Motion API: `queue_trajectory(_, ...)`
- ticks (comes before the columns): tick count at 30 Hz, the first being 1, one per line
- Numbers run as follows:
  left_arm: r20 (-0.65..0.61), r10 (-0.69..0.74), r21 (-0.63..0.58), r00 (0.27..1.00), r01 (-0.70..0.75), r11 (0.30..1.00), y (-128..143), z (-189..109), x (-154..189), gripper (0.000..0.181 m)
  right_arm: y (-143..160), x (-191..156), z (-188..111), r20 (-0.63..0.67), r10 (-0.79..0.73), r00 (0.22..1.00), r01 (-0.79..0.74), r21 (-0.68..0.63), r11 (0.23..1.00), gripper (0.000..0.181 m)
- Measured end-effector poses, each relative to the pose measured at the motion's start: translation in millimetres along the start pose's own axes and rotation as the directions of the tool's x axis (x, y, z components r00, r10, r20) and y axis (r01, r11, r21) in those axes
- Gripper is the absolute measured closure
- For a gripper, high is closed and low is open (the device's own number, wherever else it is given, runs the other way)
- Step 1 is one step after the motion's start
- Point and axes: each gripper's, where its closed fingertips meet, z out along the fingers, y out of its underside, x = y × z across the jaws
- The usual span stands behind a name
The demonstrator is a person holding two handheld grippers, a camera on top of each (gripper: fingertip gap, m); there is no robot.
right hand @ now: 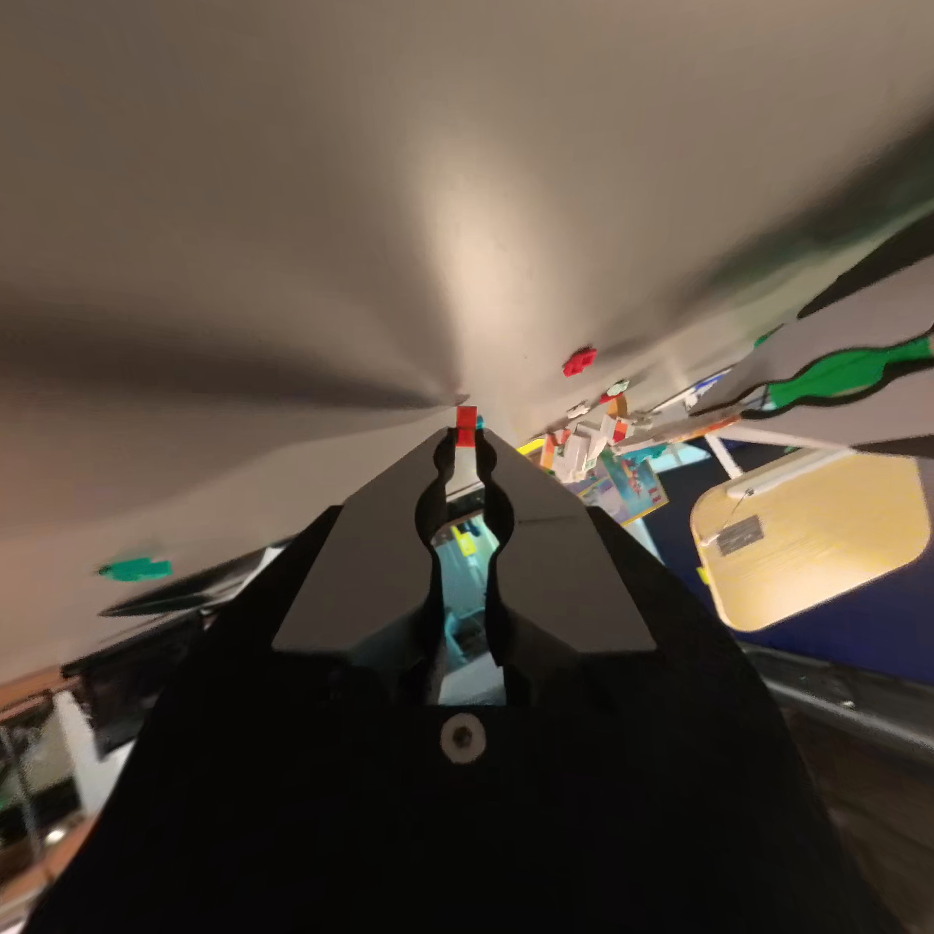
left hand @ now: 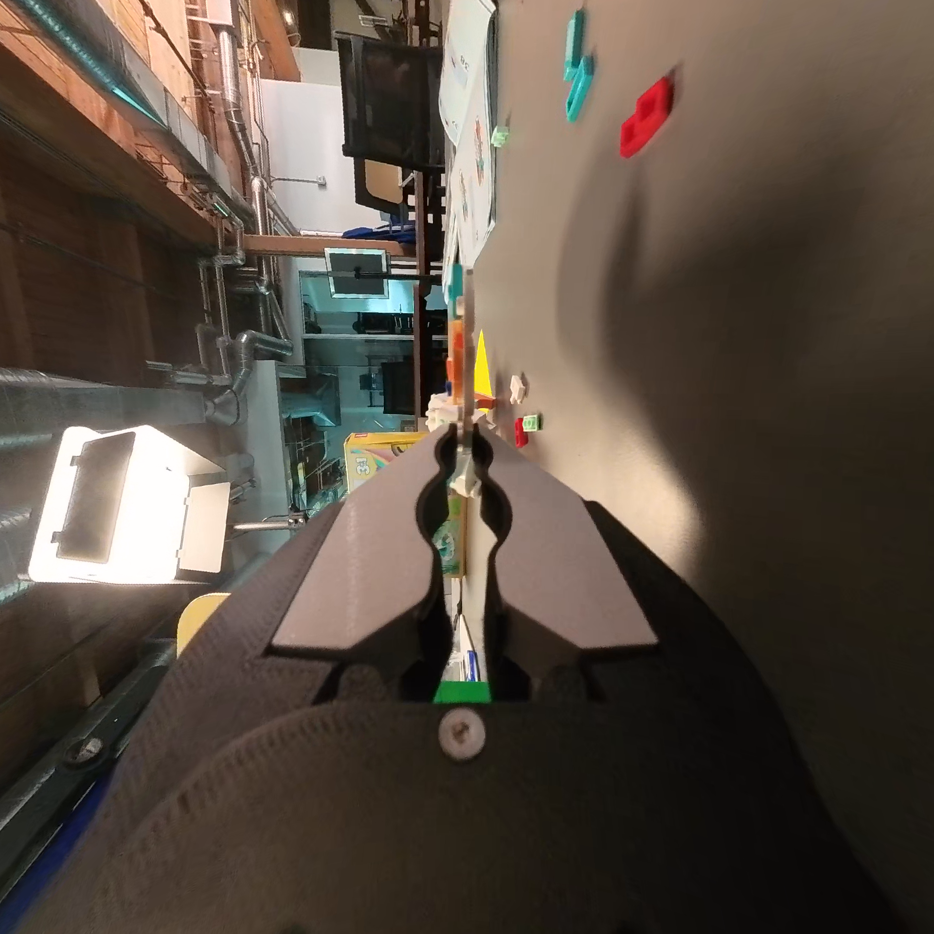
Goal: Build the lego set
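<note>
Right gripper pinching small red plastic brick only at tips, left gripper clamped on thin grey plate of part-built model: risk of brick twisting out or plate slipping.

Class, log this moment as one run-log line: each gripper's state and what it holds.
left gripper: shut on partly built model | right gripper: shut on small red brick | table: loose pieces

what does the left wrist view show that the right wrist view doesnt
Only the left wrist view: a lit studio lamp, ceiling ducts and small green bricks.
Only the right wrist view: the right hand-held gripper shut on a red brick, and a yellow chair.
Both: the grey table, the partly built model, and a loose red piece.
</note>
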Motion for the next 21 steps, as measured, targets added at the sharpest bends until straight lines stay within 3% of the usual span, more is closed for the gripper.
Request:
queue_trajectory(7, -0.008, 0.0, 0.001, 1.0, 0.0, 1.0, -0.5, 0.1, 1.4, 0.177, -15.5, 3.7, -12.0, 0.0, -0.161, 0.987, 0.161, 0.004, 0.987, 0.176)
queue_trajectory(13, -0.013, 0.007, 0.001, 1.0, -0.007, 1.0, -1.1, 0.1, 2.4, 0.177, -33.0, 10.5, -17.6, -0.042, -0.189, 0.981, 0.191, 0.056, 0.98, 0.176)
queue_trajectory(18, -0.014, 0.012, 0.001, 1.0, -0.012, 1.0, -1.0, 0.0, 3.0, 0.177, -32.7, 16.9, -21.8, -0.036, -0.08, 0.996, 0.084, 0.124, 0.989, 0.151)
queue_trajectory(21, -0.013, 0.012, 0.0, 1.0, -0.012, 1.0, -0.7, -0.1, 2.7, 0.177, -25.8, 16.6, -25.4, 0.042, 0.112, 0.993, -0.118, 0.19, 0.975, 0.143)
